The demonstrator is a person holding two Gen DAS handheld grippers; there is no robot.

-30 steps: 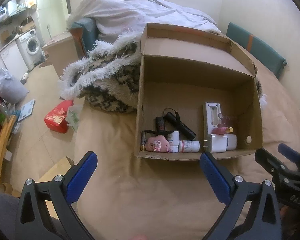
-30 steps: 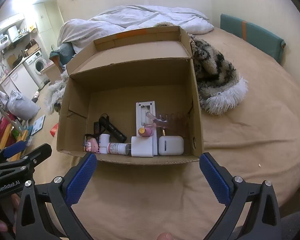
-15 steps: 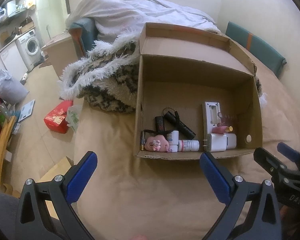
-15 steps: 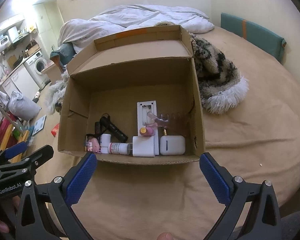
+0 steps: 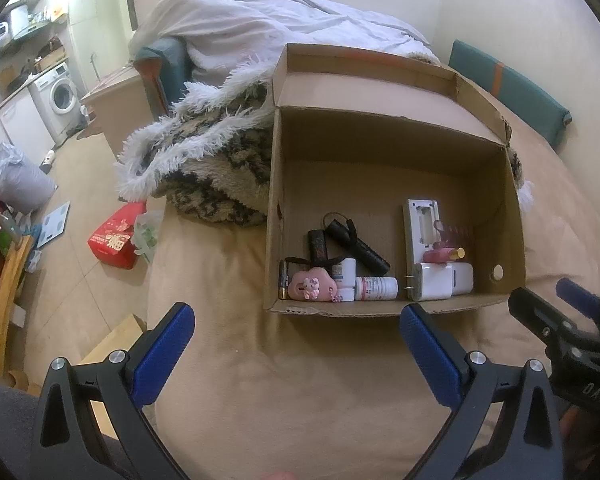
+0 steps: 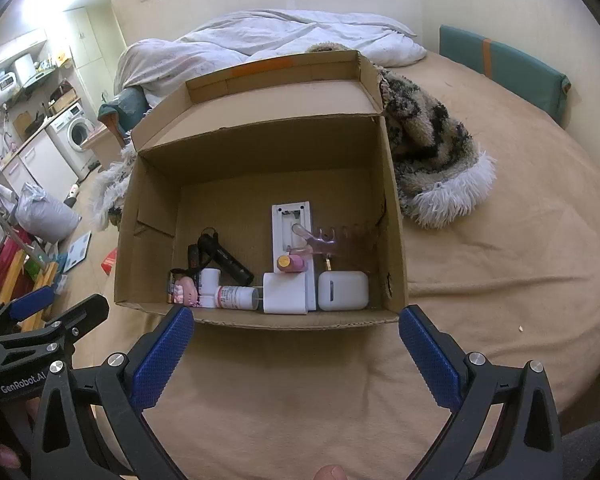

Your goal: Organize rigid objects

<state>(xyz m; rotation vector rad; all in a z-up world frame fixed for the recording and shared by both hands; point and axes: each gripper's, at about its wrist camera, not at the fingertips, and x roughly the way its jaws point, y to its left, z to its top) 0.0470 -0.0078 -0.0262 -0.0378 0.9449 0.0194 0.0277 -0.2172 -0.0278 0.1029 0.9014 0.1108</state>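
Little has moved since the earlier frames: both grippers stay just short of the open brown cardboard box (image 6: 260, 152), which sits marginally nearer in the right wrist view. Left gripper (image 5: 296, 344), blue-padded jaws spread wide, holds nothing; right gripper (image 6: 296, 344), equally wide, is likewise empty. Both hover over the tan bedspread (image 6: 480, 260). Directly ahead, along the box's near wall, lie a white plug adapter (image 6: 284, 294), white rounded earbud case (image 6: 343, 290), white pill bottle (image 6: 236, 297), pink cloud-shaped charm (image 5: 312, 285) and black cylindrical torch (image 6: 226, 260). A shaggy patterned blanket (image 6: 432, 160) lies beside the box
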